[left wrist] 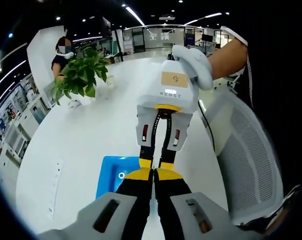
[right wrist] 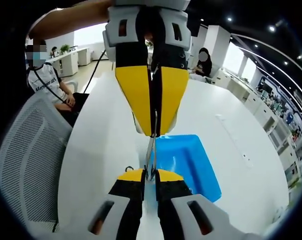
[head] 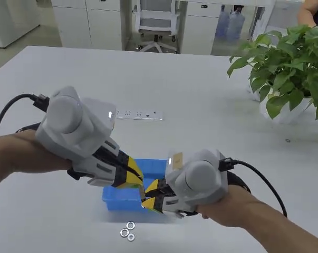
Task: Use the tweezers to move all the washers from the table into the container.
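Three washers [head: 128,231] are lying in a tight cluster on the white table [head: 211,89], just short of the meeting jaws and on my side of them. The tweezers [right wrist: 151,147] are bridging the two grippers; one end is running up between the yellow jaws of the left gripper [right wrist: 152,131], and the other is sitting between the jaws of the right gripper [right wrist: 143,176]. Both pairs of jaws are pressing closed on the thin metal, so I am clamping the tool from both ends.

The blue container [head: 116,203] is sitting directly beneath the two sets of fingertips, beyond the washers. In the left gripper view a small pale ring [left wrist: 121,175], seemingly another washer, is showing on its floor, just left of that gripper's jaws.

A white power strip [head: 139,114] is lying on the table well beyond the left gripper; a potted plant [head: 288,68] is standing far off to the right of the right gripper; an office chair [head: 156,21] is waiting past the table's far edge. In the right gripper view a seated person [right wrist: 48,82] is looking on from the left of the jaws, behind a grey mesh chair back [right wrist: 33,155].
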`<action>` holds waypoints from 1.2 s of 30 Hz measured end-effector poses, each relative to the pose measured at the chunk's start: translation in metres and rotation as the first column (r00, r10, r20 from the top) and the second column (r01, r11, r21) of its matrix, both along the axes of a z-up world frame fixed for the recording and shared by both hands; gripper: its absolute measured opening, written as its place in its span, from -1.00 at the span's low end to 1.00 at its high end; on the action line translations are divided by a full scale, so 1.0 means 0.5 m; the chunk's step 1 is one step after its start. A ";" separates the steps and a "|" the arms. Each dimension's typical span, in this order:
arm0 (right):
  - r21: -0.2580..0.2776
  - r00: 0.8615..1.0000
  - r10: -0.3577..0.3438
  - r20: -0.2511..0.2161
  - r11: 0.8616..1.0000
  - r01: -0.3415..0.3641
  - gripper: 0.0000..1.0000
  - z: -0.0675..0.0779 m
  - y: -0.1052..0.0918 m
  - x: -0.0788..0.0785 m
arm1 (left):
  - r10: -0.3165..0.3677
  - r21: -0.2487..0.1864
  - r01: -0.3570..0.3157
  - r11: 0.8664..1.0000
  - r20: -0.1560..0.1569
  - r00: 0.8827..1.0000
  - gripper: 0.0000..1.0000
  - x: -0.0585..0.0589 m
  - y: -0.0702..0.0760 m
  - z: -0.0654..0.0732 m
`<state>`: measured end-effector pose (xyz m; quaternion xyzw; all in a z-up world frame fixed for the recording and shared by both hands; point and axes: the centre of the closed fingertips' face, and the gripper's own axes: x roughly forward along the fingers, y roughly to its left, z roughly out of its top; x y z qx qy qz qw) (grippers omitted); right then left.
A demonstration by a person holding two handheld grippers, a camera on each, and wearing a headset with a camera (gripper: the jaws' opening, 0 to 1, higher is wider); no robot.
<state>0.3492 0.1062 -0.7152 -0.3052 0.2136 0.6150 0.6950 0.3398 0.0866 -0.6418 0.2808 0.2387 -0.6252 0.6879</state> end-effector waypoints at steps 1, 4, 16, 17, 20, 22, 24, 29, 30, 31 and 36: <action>0.001 1.000 -0.002 0.002 1.000 0.002 -0.81 0.001 0.001 0.005 | 0.001 0.000 -0.001 1.000 0.003 1.000 -0.90 0.004 0.000 0.000; 0.000 1.000 -0.003 0.007 1.000 0.003 -0.81 0.002 0.002 0.016 | 0.003 -0.001 -0.003 1.000 0.010 1.000 -0.90 0.016 0.002 0.000; -0.004 1.000 -0.006 0.007 1.000 0.006 -0.81 -0.015 0.009 0.059 | 0.020 -0.002 -0.019 1.000 0.016 1.000 -0.90 0.060 0.012 -0.018; -0.004 1.000 -0.006 0.004 1.000 0.006 -0.81 -0.018 0.009 0.062 | 0.021 -0.001 -0.021 1.000 0.014 1.000 -0.90 0.062 0.012 -0.021; -0.006 1.000 -0.006 -0.001 1.000 0.006 -0.81 -0.028 0.011 0.071 | 0.023 0.003 -0.024 1.000 0.012 1.000 -0.90 0.071 0.014 -0.030; -0.008 1.000 -0.006 -0.002 1.000 0.006 -0.81 -0.033 0.013 0.077 | 0.026 0.003 -0.026 1.000 0.010 1.000 -0.90 0.077 0.015 -0.036; -0.010 1.000 -0.005 -0.004 1.000 0.005 -0.81 -0.039 0.014 0.081 | 0.029 0.002 -0.029 1.000 0.007 1.000 -0.90 0.083 0.015 -0.041; -0.015 1.000 -0.004 -0.010 1.000 0.004 -0.81 -0.057 0.018 0.097 | 0.038 0.006 -0.038 0.999 0.000 0.999 -0.90 0.096 0.019 -0.058; -0.016 1.000 -0.003 -0.011 1.000 0.003 -0.81 -0.061 0.020 0.100 | 0.040 0.006 -0.040 0.999 -0.003 0.999 -0.90 0.098 0.020 -0.062; -0.016 1.000 -0.003 -0.011 1.000 0.003 -0.81 -0.063 0.020 0.101 | 0.042 0.007 -0.042 0.999 -0.003 0.999 -0.90 0.101 0.021 -0.065; -0.020 1.000 -0.001 -0.022 1.000 0.000 -0.81 -0.079 0.027 0.113 | 0.053 0.008 -0.053 0.999 -0.010 0.999 -0.90 0.113 0.027 -0.079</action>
